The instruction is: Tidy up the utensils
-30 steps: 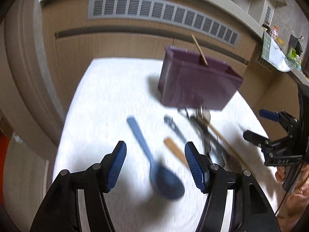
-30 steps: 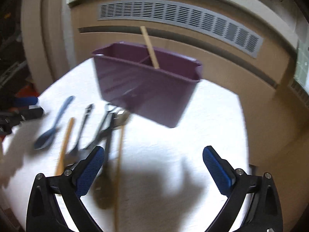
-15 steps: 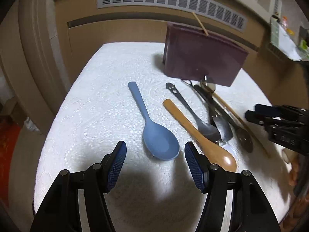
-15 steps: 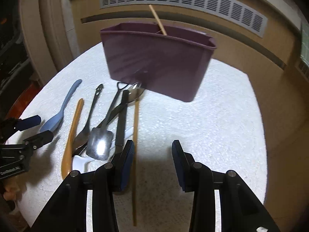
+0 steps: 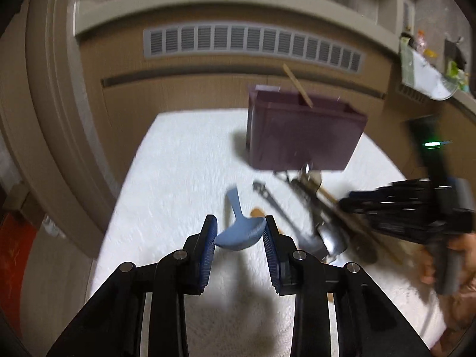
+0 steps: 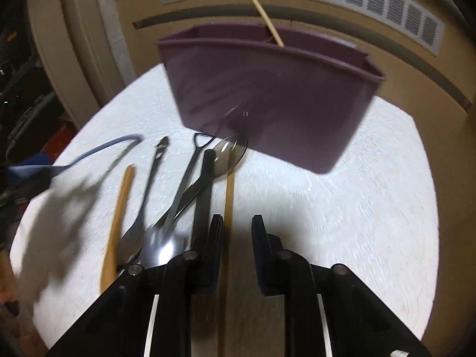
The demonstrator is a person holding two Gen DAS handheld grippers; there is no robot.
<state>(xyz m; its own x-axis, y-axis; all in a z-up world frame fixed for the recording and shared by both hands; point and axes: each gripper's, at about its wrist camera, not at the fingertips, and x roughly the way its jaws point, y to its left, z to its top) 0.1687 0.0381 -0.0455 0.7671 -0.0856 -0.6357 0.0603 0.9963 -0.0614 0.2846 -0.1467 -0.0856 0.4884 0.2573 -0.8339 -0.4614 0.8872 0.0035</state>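
My left gripper has its jaws closing, and the pads press on the bowl of the blue spoon. The spoon is tilted, with its handle pointing away over the white tablecloth. In the right wrist view its handle shows blurred at the left. My right gripper is closing low over the table. A long wooden chopstick lies between its jaws, against the left finger and clear of the right one. The purple caddy stands at the back with one chopstick in it.
Beside the chopstick lie a wooden spoon and several dark metal utensils, fanned out in front of the caddy. A brown cabinet front with a vent grille runs behind the round table. A hand holds the right gripper.
The left jaws have narrowed onto the blue spoon's bowl and tipped it up off the cloth. The right gripper has narrowed further and sunk closer around the chopstick.
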